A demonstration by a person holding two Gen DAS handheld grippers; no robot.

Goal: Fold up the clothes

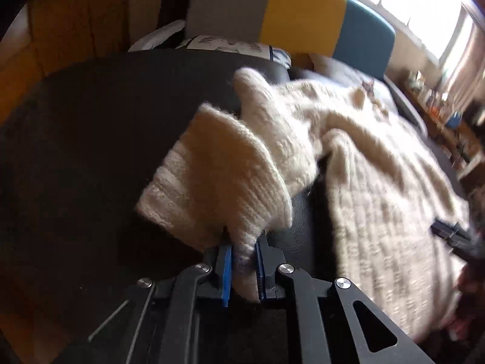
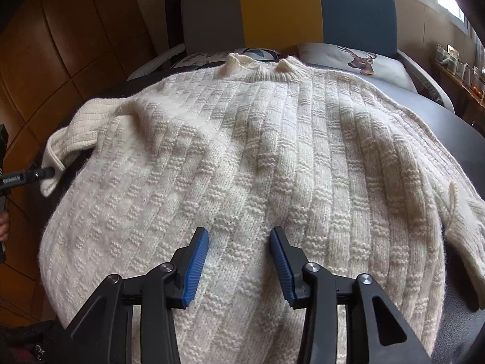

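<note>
A cream knitted sweater (image 2: 257,157) lies spread flat on a dark bed cover, collar toward the headboard. My left gripper (image 1: 244,251) is shut on the cuff of the sweater's left sleeve (image 1: 218,179), which is lifted off the cover and bunched above the blue pads. In the right wrist view the left gripper (image 2: 36,174) shows at the far left edge, clamped on that sleeve end (image 2: 72,139). My right gripper (image 2: 239,242) is open above the sweater's lower middle, nothing between its fingers. The right sleeve (image 2: 463,227) lies at the far right.
A grey, yellow and teal headboard (image 2: 282,9) stands behind the bed. Pillows sit under it, one with a deer print (image 2: 360,59). Wooden panelled wall (image 2: 69,39) runs along the left. A shelf with small items (image 2: 460,72) lines the right under bright windows.
</note>
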